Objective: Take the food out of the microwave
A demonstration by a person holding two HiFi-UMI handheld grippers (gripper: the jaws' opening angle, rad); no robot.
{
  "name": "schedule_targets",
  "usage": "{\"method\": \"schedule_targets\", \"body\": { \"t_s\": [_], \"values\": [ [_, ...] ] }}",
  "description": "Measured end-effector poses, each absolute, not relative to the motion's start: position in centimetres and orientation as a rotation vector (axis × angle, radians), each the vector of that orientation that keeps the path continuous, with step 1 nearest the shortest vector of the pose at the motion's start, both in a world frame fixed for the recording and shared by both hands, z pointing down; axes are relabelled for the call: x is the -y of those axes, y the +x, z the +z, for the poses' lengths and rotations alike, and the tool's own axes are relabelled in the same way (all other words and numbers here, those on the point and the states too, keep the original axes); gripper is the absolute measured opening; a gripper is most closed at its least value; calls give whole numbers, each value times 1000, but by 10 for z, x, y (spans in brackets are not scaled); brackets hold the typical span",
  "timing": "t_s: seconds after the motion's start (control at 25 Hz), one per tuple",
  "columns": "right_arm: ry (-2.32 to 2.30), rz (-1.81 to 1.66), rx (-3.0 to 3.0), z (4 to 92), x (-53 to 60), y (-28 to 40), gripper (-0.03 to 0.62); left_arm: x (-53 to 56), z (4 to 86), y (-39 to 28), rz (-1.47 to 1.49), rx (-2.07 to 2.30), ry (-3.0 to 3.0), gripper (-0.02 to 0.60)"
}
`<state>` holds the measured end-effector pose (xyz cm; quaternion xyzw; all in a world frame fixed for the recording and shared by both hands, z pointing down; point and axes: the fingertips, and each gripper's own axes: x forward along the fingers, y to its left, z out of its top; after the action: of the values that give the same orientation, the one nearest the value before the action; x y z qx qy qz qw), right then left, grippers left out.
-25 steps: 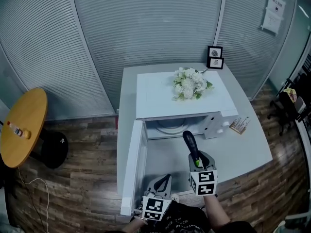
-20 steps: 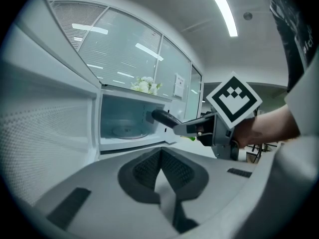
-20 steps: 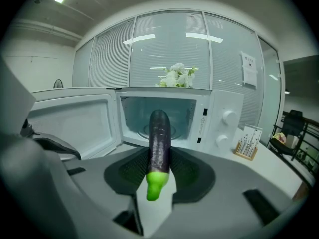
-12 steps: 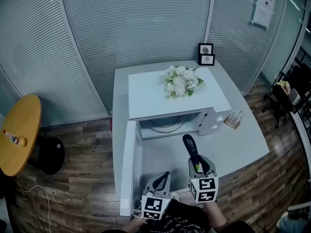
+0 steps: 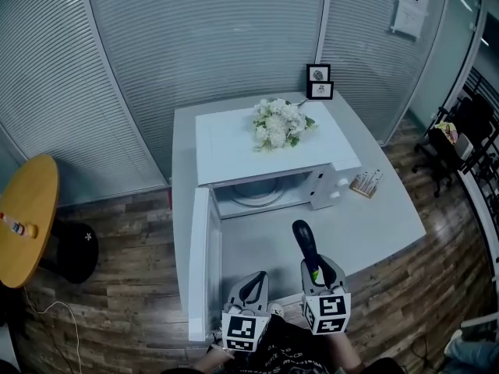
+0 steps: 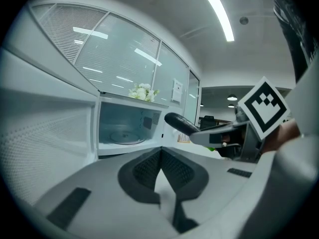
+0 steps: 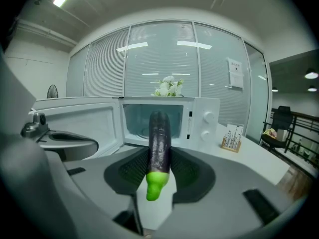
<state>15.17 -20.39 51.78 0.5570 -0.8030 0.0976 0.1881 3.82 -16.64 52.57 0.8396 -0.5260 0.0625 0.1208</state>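
Clear of the white microwave [image 5: 265, 142], right gripper [image 5: 315, 269] has backed off clamping the dark-purple eggplant [image 5: 304, 240] (left gripper [image 5: 253, 287] closed, empty): food's out

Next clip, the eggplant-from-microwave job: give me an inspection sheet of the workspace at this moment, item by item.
Surface: white table, carrying the microwave.
Job's things: microwave, door swung open, only the turntable seen inside; eggplant outside it, held.
Clutter: flowers on the microwave; two picture frames; card holder.
Grippers: right gripper shut on the eggplant near its green stem end; left gripper shut, empty.
Cables: one thin cable on the floor, left.
Surroundings: blinds, wooden floor, round wooden table with a small bottle.
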Motion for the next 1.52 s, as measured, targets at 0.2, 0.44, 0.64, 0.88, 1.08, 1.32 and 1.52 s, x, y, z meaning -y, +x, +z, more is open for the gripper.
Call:
{"method": "schedule_targets", "body": {
  "t_s": [0.2,0.44,0.64,0.88,1.08,1.32,1.52],
  "values": [
    [1597,282,2246,521,187,159,133,163,525,39,179,1540,2462,8],
    [1621,293,2241,524,171,163,133,160,523,35,172,1563,2458,6],
    [1636,309,2239,527,160,165,133,157,522,35,175,1571,2462,8],
    [1644,296,2246,527,156,166,133,155,524,39,185,1561,2468,8],
    [1655,262,2262,523,152,168,133,151,525,44,188,1548,2478,8],
    [1661,242,2271,521,154,172,133,151,524,49,202,1556,2499,8],
    [1654,246,2288,522,157,172,133,151,524,52,218,1564,2507,6]
  ]
}}
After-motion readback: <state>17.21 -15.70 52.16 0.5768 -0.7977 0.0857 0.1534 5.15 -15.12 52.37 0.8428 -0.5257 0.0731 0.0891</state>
